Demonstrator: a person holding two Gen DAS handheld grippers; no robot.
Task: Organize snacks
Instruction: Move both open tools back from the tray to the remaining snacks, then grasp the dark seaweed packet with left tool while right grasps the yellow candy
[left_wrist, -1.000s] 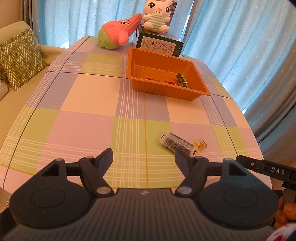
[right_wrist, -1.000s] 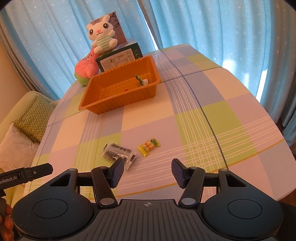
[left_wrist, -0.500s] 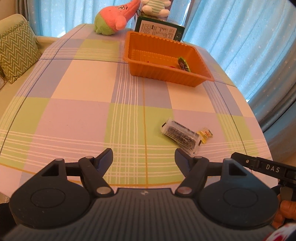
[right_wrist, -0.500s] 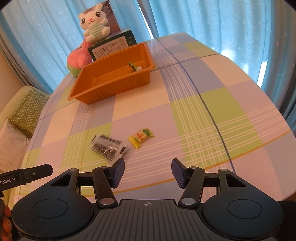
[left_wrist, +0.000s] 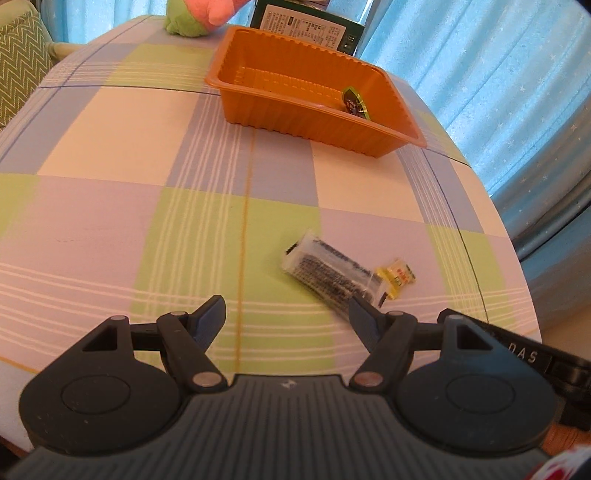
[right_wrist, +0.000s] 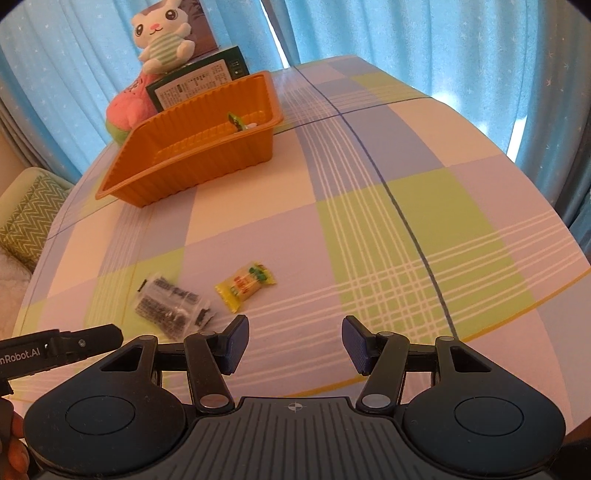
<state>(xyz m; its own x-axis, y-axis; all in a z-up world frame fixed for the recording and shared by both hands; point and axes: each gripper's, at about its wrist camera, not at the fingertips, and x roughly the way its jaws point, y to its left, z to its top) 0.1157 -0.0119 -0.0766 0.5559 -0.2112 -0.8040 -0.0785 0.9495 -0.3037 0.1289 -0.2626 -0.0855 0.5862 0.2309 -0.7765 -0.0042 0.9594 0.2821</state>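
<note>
— Snacks first: where do they lie?

— Two loose on the checked counter (right_wrist: 369, 192). From my right gripper (right_wrist: 291, 341), the clear packet with dark print (right_wrist: 171, 304) sits at about ten o'clock, and the small yellow candy (right_wrist: 245, 286) at eleven, just beside it. The orange tray (right_wrist: 192, 162) stands well beyond, toward the far edge, with a green-wrapped sweet (right_wrist: 236, 122) already inside.

— And your jaws?

— Both pairs stand open with nothing between them. My left gripper (left_wrist: 286, 314) is spread a bit wider; its right fingertip overlaps the near end of the clear packet in the left wrist view, though I cannot tell whether it touches.

— How will these handle?

— Light, I judge, and thin. The clear wrapper looks slick and crinkly, so it may slide rather than lift. I would take it across its short width, mid-body, where the contents give it stiffness, not by a floppy sealed end. The yellow candy is small and lies flat; I would close on its plump middle, between the twisted ends.

— Risk?

— Nudging one snack into the other, as they lie so close.
</note>
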